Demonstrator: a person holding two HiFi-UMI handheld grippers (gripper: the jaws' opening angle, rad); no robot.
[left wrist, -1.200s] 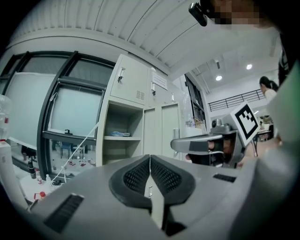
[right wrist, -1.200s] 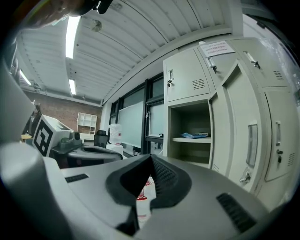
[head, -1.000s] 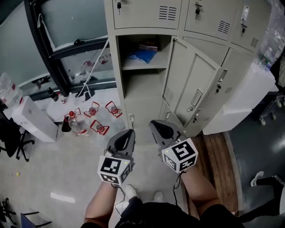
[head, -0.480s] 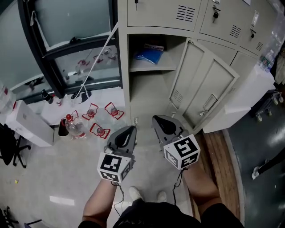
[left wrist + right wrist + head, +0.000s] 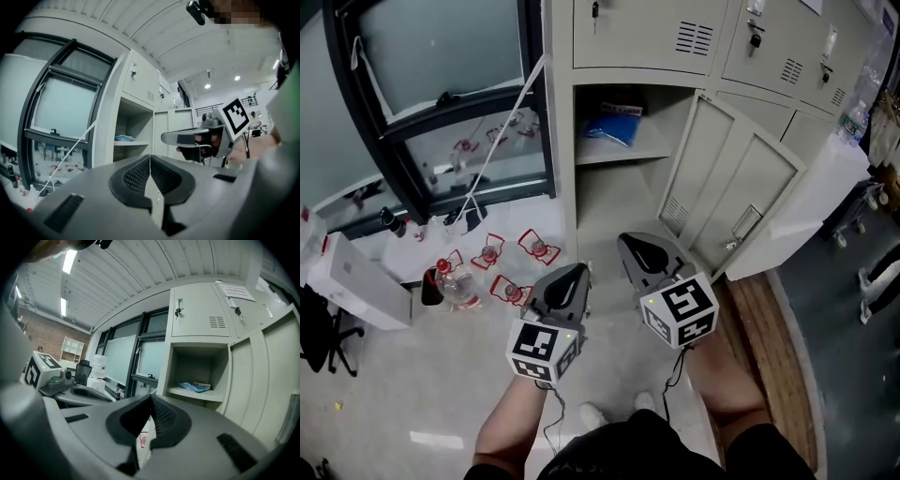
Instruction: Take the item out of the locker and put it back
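The grey locker (image 5: 565,141) stands open, its door (image 5: 741,183) swung out to the right. A flat blue packet (image 5: 614,129) lies on the locker's shelf (image 5: 623,152), with a small red-and-white box behind it. The packet also shows in the left gripper view (image 5: 124,138) and in the right gripper view (image 5: 194,386). My left gripper (image 5: 579,270) and right gripper (image 5: 626,240) are held side by side in front of the locker, well short of the shelf. Both point roughly level at the opening. Each has its jaws shut with nothing between them (image 5: 150,157) (image 5: 151,397).
Water bottles with red handles (image 5: 492,258) lie on the floor left of the locker, under a black window frame (image 5: 534,84). A white box (image 5: 356,281) and an office chair (image 5: 319,328) stand at far left. A wooden strip (image 5: 764,328) and a white cabinet (image 5: 811,202) are at right.
Both grippers and the person have come closer to the open locker, which now looms larger and nearer in the head view. The jaws stay shut.
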